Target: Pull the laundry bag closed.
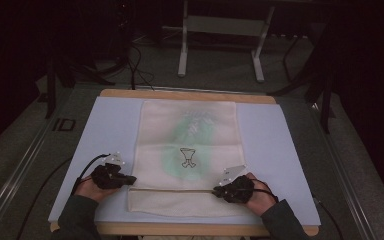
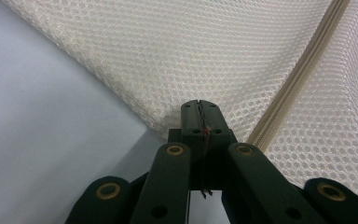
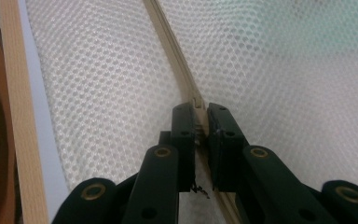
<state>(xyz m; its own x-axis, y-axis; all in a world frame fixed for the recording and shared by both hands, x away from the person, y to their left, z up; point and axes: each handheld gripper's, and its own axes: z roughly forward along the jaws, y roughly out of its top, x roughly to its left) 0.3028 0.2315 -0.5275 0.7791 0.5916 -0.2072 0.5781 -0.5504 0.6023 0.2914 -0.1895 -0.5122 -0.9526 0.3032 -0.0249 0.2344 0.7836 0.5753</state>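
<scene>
A cream mesh bag [image 1: 190, 135] lies flat on the pale board [image 1: 107, 130], with something green and a small dark printed figure [image 1: 188, 156] showing through it. A zipper [image 1: 175, 189] runs across the bag near its front end. My left gripper [image 1: 132, 179] is at the bag's left edge by the zipper's end; in the left gripper view the jaws [image 2: 199, 106] are shut on the mesh edge [image 2: 168, 123], beside the zipper [image 2: 298, 74]. My right gripper [image 1: 215, 190] sits on the zipper line, and its jaws [image 3: 200, 116] are shut on the zipper pull [image 3: 197, 103].
The board rests on a wooden table whose edge [image 1: 190, 94] shows at the back and front. A white metal stand [image 1: 220, 40] and cables [image 1: 135, 65] are on the floor beyond. Bare board lies left and right [image 1: 275, 145] of the bag.
</scene>
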